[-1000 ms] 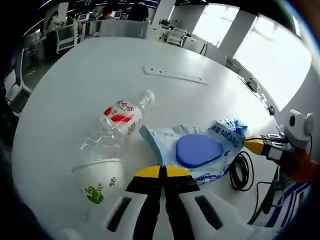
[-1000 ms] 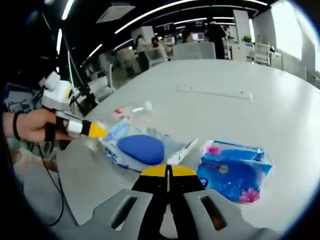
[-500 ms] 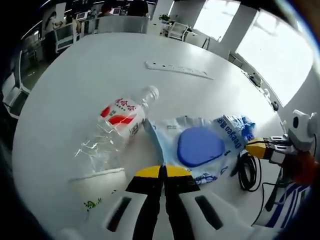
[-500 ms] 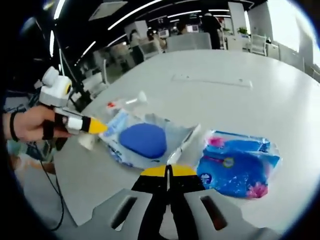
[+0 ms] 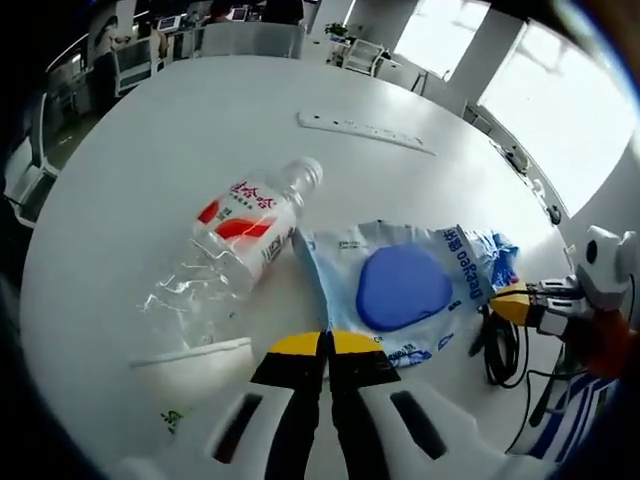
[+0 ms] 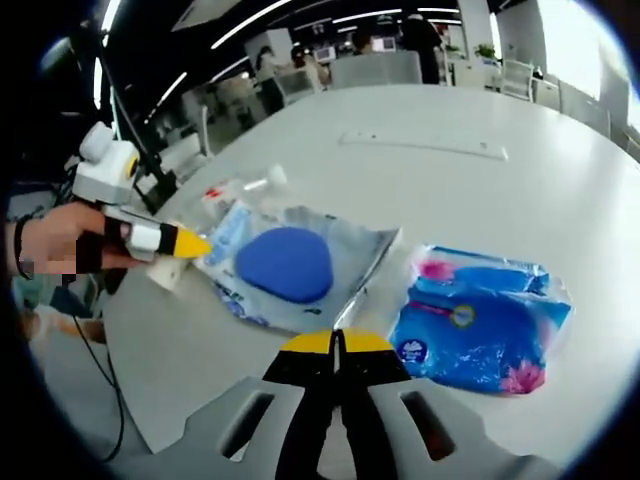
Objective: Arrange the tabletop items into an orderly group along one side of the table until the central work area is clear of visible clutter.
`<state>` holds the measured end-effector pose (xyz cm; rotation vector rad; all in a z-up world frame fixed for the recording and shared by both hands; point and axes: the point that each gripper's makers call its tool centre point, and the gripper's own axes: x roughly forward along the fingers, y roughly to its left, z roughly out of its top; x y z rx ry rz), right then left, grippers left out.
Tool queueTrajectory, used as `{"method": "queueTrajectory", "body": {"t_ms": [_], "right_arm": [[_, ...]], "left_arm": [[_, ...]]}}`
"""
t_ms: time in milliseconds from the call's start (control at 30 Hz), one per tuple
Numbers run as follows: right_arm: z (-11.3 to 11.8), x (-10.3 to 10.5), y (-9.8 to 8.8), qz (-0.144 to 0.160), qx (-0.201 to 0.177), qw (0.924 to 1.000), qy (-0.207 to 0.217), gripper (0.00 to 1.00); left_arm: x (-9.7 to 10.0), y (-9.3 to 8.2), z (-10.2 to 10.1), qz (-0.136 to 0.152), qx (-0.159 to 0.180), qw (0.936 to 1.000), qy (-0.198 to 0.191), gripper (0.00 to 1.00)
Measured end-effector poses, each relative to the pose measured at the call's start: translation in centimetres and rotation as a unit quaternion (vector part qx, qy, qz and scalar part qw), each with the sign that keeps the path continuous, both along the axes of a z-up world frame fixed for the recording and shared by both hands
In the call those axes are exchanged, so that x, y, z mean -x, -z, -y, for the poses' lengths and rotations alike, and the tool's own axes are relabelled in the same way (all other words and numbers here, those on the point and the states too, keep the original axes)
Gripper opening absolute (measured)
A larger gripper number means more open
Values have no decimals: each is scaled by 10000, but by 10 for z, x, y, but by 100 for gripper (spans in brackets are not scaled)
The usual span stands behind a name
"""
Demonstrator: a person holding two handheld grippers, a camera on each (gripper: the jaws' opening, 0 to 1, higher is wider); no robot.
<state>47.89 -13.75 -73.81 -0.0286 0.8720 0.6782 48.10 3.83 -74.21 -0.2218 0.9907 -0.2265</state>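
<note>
Both pairs of tongs are clenched and hold nothing: the left gripper at the bottom centre of its view, the right gripper likewise. In the left gripper view, the crushed bottle lies centre-left, the paper cup lower left, the pouch with blue disc centre-right. In the right gripper view, the blue packet lies right of centre on the white table.

Left gripper closed above a cluttered white table.
Crushed bottle at 10 o'clock, blue-lidded wipes pack at 2.

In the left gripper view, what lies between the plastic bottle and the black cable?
The light-blue packet with the blue oval pad lies flat between the plastic bottle and the black cable, its near corner almost touching the bottle's label.
</note>
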Motion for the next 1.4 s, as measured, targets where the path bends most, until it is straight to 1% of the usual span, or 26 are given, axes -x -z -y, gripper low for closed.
{"method": "queueTrajectory", "body": {"t_ms": [100,300,433,500,667,867,900,967,1000,1167,1233,1267,1333,1400], "right_arm": [[-2,-2,1,-8,11,10000,-11,0],[-7,0,4,-100,-39,9999,15,0],[-7,1,7,-95,-6,10000,26,0],[-8,1,7,-100,-19,9999,31,0],[-10,-1,7,-113,-30,9999,21,0],[-8,0,9,-152,53,9999,54,0],[-6,0,9,-130,114,9998,67,0],[-4,0,8,-134,178,9997,93,0],[-3,1,8,-143,192,9997,85,0],[0,4,7,-148,274,9995,84,0],[0,4,3,-94,300,9995,77,0],[2,4,3,-79,426,9990,53,0],[2,3,0,-28,407,9991,61,0],[4,3,-1,23,476,9988,72,0]], "left_arm": [[-4,2,-2,-5,0,10000,-12,0],[-4,3,-3,-16,18,10000,-45,0],[-5,4,-4,-21,4,10000,-16,0],[-1,1,-4,-20,-4,10000,-16,0],[-2,0,-9,-19,-15,10000,-58,0],[8,-5,-8,-41,-40,10000,-56,0],[8,-5,-7,-41,-27,10000,-39,0],[11,-4,-5,-99,-82,9998,143,0],[12,-4,-4,-83,-82,9998,185,0],[16,-7,-2,-88,-47,9997,216,2],[17,-9,-2,-71,-63,9997,243,2],[17,-10,-2,-65,-68,9996,258,3],[16,-9,-3,-70,-80,9994,321,3],[17,-9,-1,-83,-77,9992,387,5]]}}
